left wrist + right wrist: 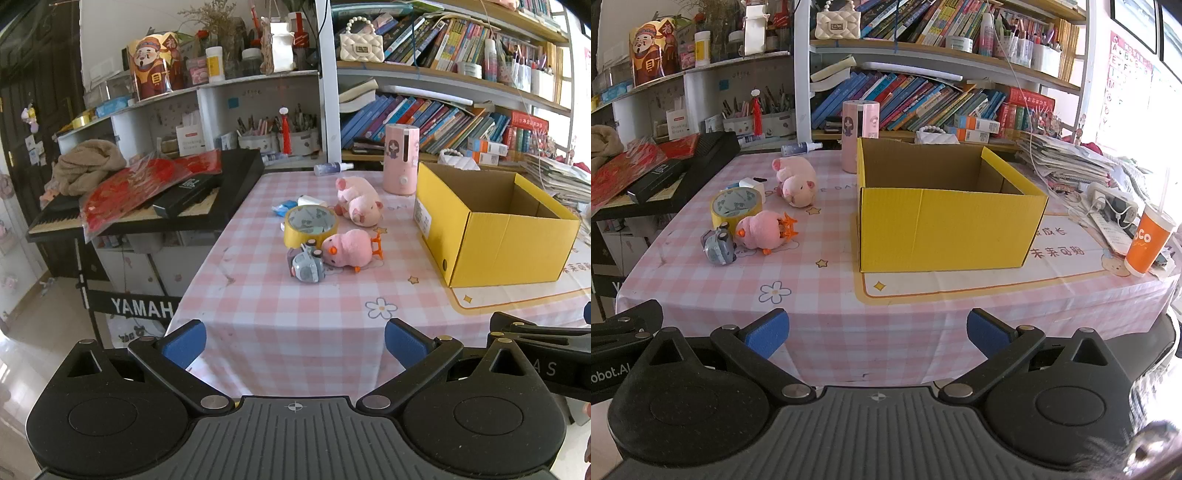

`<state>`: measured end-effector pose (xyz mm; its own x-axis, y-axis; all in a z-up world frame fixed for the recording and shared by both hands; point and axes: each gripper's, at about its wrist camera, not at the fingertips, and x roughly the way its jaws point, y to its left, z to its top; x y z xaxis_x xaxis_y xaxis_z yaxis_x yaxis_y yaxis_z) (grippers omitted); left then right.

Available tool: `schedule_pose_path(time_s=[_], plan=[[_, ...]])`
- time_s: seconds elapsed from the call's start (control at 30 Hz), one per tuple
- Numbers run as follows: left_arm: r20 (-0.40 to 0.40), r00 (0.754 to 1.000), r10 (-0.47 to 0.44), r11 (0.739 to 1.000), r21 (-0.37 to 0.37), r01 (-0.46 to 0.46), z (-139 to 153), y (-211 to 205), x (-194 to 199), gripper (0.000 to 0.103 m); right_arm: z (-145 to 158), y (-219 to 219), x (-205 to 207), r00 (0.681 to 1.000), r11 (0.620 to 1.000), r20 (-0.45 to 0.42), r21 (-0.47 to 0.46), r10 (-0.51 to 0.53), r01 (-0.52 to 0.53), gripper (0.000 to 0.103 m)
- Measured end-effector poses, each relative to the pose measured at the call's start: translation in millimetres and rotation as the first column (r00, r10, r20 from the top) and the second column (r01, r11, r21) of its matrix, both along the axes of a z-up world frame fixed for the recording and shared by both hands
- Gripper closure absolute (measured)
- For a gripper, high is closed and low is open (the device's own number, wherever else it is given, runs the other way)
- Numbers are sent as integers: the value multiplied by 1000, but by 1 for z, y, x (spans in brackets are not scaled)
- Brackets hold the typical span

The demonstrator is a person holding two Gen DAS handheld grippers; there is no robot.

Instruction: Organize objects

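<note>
Both tongs hang released, the left gripper (293,341) and right gripper (877,332) spread wide over the near table edge, nothing between the pads. Up at twelve o'clock from the left one sit the soft pink plush chick with orange feet (349,247), the pink plush pig (360,199), a yellow roll of tape (310,225) and a small grey toy, maybe a car (306,264). The open yellow cardboard box (945,229) waits at two o'clock. The plushes look light and squashy: pinch mid-body.
</note>
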<state>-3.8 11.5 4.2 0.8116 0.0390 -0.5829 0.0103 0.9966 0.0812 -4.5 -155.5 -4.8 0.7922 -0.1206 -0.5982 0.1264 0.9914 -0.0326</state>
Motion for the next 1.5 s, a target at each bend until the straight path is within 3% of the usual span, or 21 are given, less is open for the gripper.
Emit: schedule_pose_path(time_s=[1.5], plan=[[-8, 1000, 19, 1000, 2, -19, -6, 3, 2, 0, -3, 3, 3, 1000, 1000, -11, 2, 6, -6, 0]])
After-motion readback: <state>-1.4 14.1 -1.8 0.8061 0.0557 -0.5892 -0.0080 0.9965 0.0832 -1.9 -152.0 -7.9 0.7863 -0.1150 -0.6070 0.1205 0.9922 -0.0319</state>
